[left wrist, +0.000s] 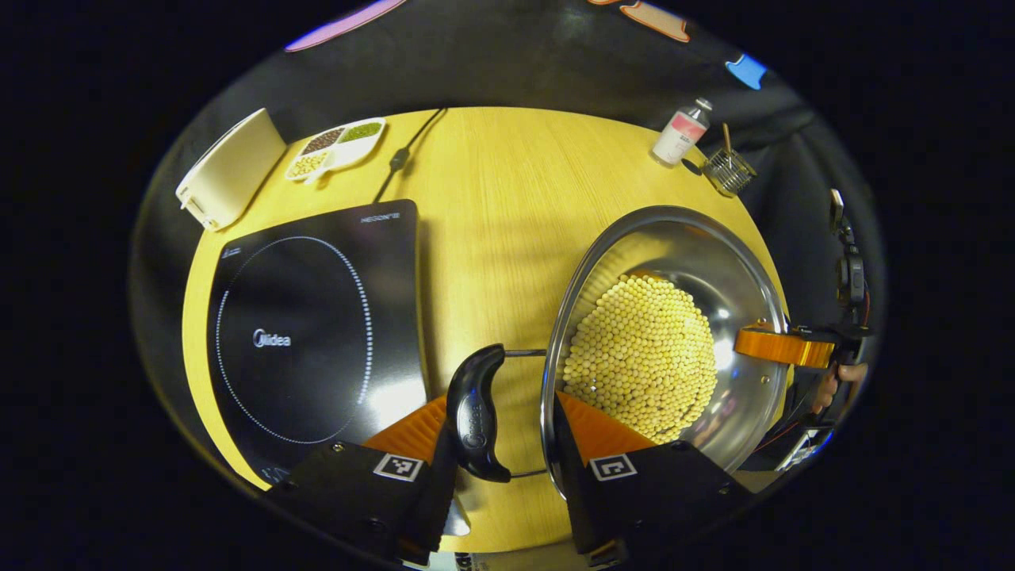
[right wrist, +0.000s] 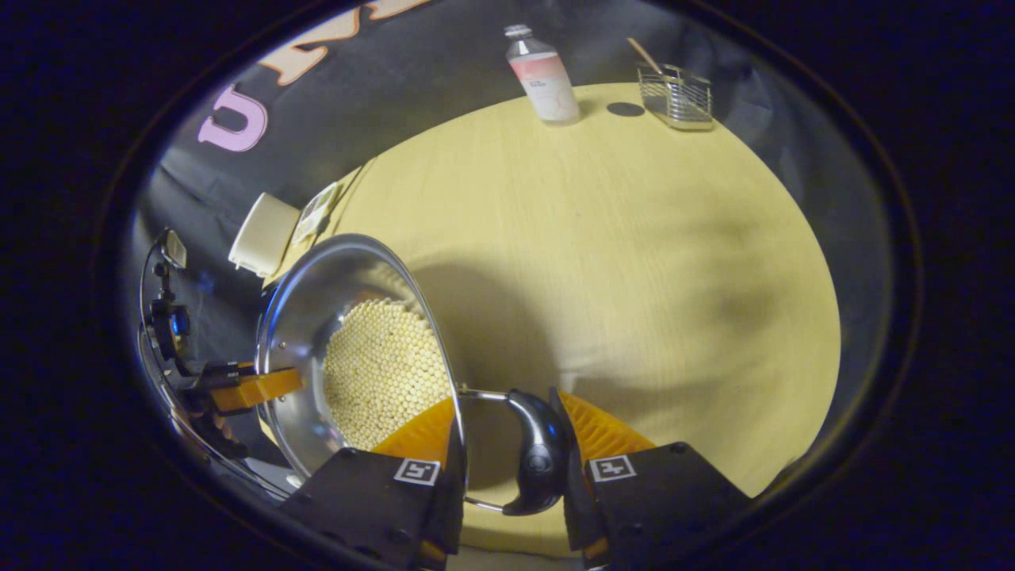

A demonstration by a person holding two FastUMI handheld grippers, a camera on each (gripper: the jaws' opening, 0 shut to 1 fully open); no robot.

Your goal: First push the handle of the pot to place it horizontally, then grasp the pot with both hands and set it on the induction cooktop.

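A steel pot of soybeans sits right of the black induction cooktop, apart from it. My left gripper is shut across the pot's near side: one finger presses the outer face of the black side handle, the other reaches inside the rim. In the right gripper view, my right gripper grips the opposite black handle and rim of the pot the same way. Each view shows the other gripper at the far rim. A broad shadow lies beside the pot.
On the wooden table, a white box and a divided dish of beans lie behind the cooktop, with its power cord. A bottle and a wire basket stand at the far right edge.
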